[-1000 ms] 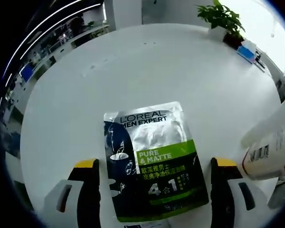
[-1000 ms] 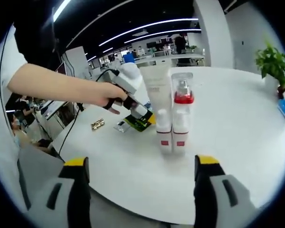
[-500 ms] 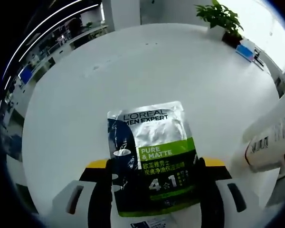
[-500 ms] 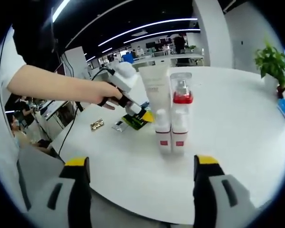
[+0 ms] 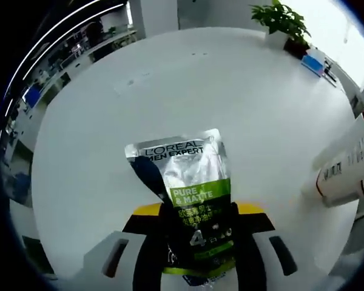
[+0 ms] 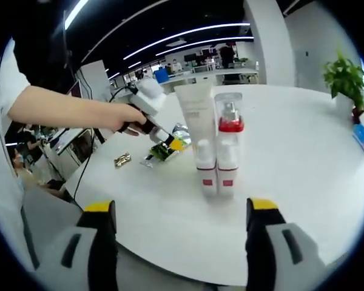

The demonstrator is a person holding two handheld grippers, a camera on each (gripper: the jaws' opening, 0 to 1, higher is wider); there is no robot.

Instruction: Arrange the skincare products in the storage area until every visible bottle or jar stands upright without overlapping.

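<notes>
A silver, dark blue and green L'Oreal sachet [image 5: 185,194] is clamped at its lower end by my left gripper [image 5: 197,212], which is shut on it. In the right gripper view, that left gripper [image 6: 164,140] is held by a hand, and the sachet [image 6: 170,145] slants up from the white table [image 6: 291,157]. A white tube [image 6: 196,136] and a clear bottle with a red collar [image 6: 228,142] stand upright side by side at mid table. The same pair [image 5: 346,163] leans in at the right edge of the left gripper view. My right gripper [image 6: 181,209] stays open, well short of them.
A small gold packet [image 6: 121,160] lies left of the sachet near the table edge. A potted plant [image 6: 346,79] and a blue item [image 5: 315,62] stand at the far side. The person's forearm [image 6: 67,109] reaches in from the left.
My left gripper's jaws have come together from wide apart onto the sachet's lower end. The sachet's far end has risen off the table. The right gripper has stayed put.
</notes>
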